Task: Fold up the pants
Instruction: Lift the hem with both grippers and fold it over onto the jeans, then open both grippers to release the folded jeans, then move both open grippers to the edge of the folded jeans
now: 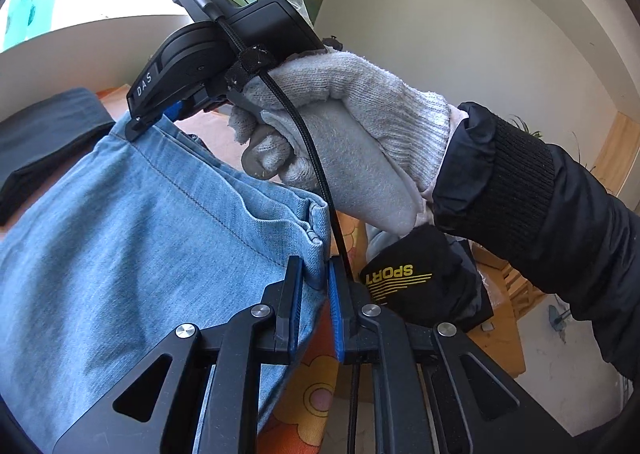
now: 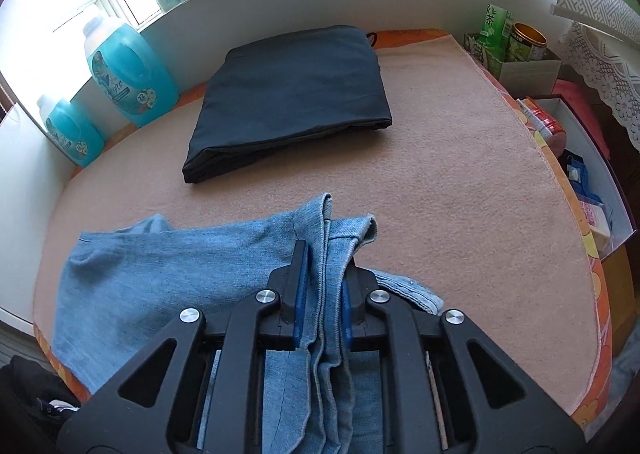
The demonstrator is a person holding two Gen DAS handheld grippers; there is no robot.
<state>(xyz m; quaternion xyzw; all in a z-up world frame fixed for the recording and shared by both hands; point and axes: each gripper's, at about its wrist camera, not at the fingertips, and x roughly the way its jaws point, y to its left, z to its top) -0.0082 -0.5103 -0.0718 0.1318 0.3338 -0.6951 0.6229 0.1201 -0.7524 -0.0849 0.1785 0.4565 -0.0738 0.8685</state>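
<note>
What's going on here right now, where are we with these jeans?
A person in grey work gloves holds a gripper in each hand, both working the light blue jeans over the pinkish blanket. The left gripper is shut on a hemmed edge of the denim. The right gripper has bunched layers of denim between its jaws; whether its pads press on them is unclear. A dark garment, already folded, lies farther back on the blanket. The jeans are not yet folded flat.

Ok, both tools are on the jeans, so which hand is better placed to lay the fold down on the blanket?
Right, probably. The right tool grips bunched jeans layers with bare blanket straight ahead; the left tool pinches only an edge and faces the room.
</note>
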